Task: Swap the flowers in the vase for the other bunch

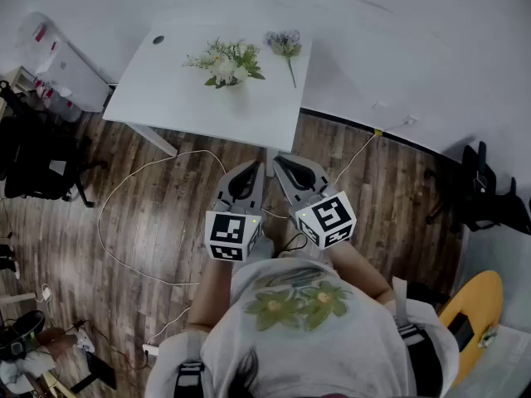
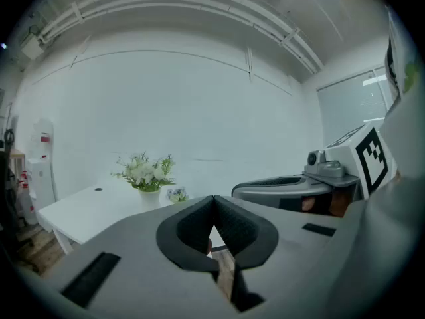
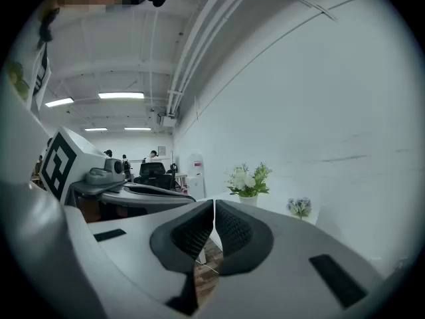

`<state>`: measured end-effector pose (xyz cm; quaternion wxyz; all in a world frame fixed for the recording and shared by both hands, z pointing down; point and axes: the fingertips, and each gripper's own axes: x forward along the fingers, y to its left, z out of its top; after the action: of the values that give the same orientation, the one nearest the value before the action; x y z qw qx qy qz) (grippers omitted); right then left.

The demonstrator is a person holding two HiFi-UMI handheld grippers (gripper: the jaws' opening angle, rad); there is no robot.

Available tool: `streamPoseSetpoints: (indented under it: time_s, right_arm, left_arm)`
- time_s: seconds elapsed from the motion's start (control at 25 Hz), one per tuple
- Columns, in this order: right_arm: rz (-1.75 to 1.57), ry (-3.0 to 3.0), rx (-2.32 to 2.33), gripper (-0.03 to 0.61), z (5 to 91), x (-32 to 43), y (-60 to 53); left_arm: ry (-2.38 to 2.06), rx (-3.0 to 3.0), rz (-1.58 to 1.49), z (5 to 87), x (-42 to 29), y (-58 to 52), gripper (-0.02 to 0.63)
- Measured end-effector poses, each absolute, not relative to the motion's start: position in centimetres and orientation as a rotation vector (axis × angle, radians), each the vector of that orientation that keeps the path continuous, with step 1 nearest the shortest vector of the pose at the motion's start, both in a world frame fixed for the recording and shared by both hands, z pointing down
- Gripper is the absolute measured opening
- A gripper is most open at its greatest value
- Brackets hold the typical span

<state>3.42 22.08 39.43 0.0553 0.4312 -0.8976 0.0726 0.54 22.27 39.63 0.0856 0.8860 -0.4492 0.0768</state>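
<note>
Flowers of white and green point(image 1: 226, 63) are seen standing in the vase point(image 2: 149, 197) on the white table point(image 1: 166, 98), and the purple bunch point(image 1: 286, 46) is laid flat just beside them. Nothing of the swap is judged done: both the removal and the replacement are left. The left gripper point(image 1: 251, 171) and right gripper point(image 1: 284, 164) are held well short of the table, each with jaws pressed together and nothing gripped

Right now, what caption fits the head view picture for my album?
Left gripper and right gripper, both shut, face a white table with white flowers and a purple bunch.
</note>
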Motion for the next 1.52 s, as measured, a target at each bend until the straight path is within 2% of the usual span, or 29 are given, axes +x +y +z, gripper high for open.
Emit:
streamPoseSetpoints:
  time_s: [0.52, 1.0, 1.08, 1.16, 1.32, 1.52]
  right_arm:
    - [0.222, -2.715, 1.414, 0.046, 40.3, -1.5, 16.9]
    - [0.361, -2.672, 1.355, 0.052, 42.7, -2.6, 12.8]
    - [0.389, -2.671, 1.335, 0.077, 43.2, -2.9, 11.1]
    - [0.413, -2.661, 1.318, 0.145, 43.6, -3.1, 9.3]
    - [0.383, -2.644, 1.338, 0.212, 43.4, -3.1, 5.5]
    - [0.324, -2.628, 1.347, 0.232, 43.3, -3.3, 1.3]
  left_arm:
    - [-1.294, 2.671, 0.226, 41.1, -5.8, 16.7, 0.018]
    - [-1.251, 2.638, 0.294, 43.7, -7.4, 13.2, 0.018]
    - [-1.260, 2.627, 0.302, 44.0, -7.9, 11.9, 0.018]
    - [-1.276, 2.606, 0.301, 44.1, -8.5, 10.7, 0.018]
    - [-1.301, 2.588, 0.311, 44.1, -9.6, 8.3, 0.018]
    - [-1.332, 2.561, 0.313, 44.3, -10.1, 5.7, 0.018]
